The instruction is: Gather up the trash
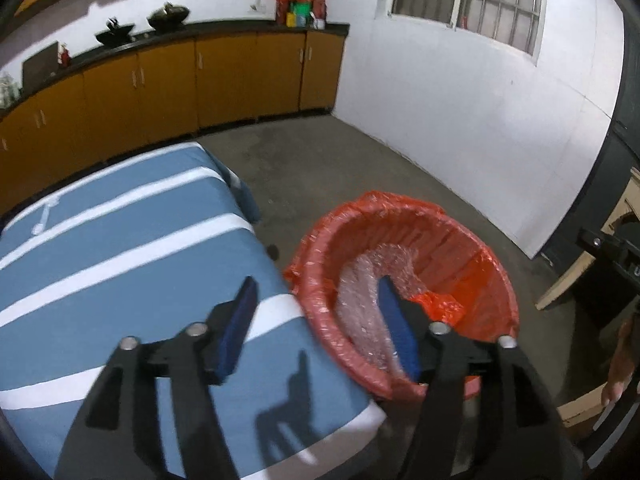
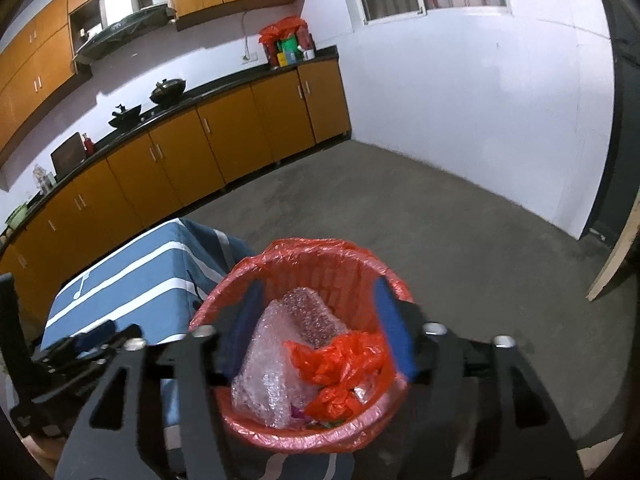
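Two hand-held grippers, left (image 1: 318, 320) and right (image 2: 320, 328), both spread wide, gripping nothing. Below: round red basket lined with red plastic bag (image 2: 304, 436), holding crumpled clear bubble wrap (image 2: 268, 360) and red plastic scrap (image 2: 340, 364). Touching blue-and-white striped bed (image 1: 120, 248) on left; bare grey floor (image 2: 460, 240) beyond.

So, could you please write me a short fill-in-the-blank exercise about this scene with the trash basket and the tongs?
1. The basket is lined with a plastic bag of ____ colour.
2. The clear wrap lying inside the basket is ____ wrap.
3. The cloth on the table beside the basket is blue with ____ stripes.
4. The jaws of the right tongs stand ____ above the basket.

Missing words: red; bubble; white; open
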The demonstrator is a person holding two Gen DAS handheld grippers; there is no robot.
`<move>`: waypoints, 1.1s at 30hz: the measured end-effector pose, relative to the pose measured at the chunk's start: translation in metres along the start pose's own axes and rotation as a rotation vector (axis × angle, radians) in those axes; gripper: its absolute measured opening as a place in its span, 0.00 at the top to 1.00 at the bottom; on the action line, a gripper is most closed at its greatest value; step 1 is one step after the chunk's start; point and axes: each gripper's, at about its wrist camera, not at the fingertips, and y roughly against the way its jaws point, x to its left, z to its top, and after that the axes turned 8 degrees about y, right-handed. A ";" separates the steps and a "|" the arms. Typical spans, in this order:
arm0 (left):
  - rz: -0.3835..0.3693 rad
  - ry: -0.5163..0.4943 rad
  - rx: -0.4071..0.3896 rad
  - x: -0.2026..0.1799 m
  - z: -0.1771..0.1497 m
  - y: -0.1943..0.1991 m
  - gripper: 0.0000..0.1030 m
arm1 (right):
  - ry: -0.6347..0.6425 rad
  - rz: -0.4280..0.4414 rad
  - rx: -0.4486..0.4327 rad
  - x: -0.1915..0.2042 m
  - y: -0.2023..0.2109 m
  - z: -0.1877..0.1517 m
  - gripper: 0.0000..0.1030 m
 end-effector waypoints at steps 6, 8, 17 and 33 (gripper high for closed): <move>0.063 0.005 -0.117 0.020 -0.006 0.047 0.12 | 0.023 -0.075 -0.083 0.009 0.032 -0.010 0.11; 0.086 0.008 -0.145 0.024 -0.007 0.059 0.08 | 0.041 -0.094 -0.098 0.016 0.040 -0.015 0.08; 0.221 0.008 -0.264 0.049 -0.032 0.120 0.04 | 0.086 -0.104 -0.102 0.044 0.065 -0.035 0.04; 0.319 0.059 -0.325 0.074 -0.086 0.190 0.04 | 0.219 -0.106 -0.161 0.096 0.110 -0.065 0.03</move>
